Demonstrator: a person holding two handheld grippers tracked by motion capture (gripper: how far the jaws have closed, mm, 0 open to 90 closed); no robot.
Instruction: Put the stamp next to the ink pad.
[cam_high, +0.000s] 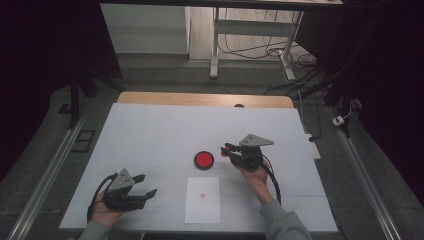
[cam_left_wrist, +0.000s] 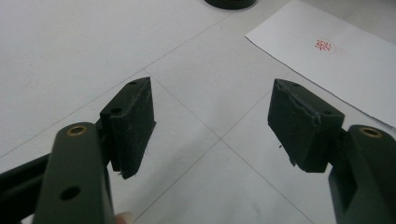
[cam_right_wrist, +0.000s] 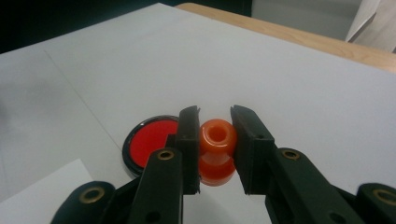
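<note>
A round red ink pad (cam_high: 204, 160) in a black case lies mid-table; it is also in the right gripper view (cam_right_wrist: 149, 140). Just right of it my right gripper (cam_high: 227, 150) is shut on an orange stamp (cam_right_wrist: 216, 149), held between the jaws above the table (cam_right_wrist: 215, 135). A white sheet of paper (cam_high: 202, 199) with a small red stamp mark (cam_left_wrist: 325, 45) lies in front of the pad. My left gripper (cam_high: 142, 186) rests at the front left, left of the paper, open (cam_left_wrist: 212, 119) with nothing between its jaws.
A white cover (cam_high: 150, 135) spreads over the wooden table, whose far edge (cam_high: 200, 98) shows bare wood. Beyond it stand desk legs and cables (cam_high: 260, 50) on the floor. A power strip (cam_high: 314, 147) lies by the table's right edge.
</note>
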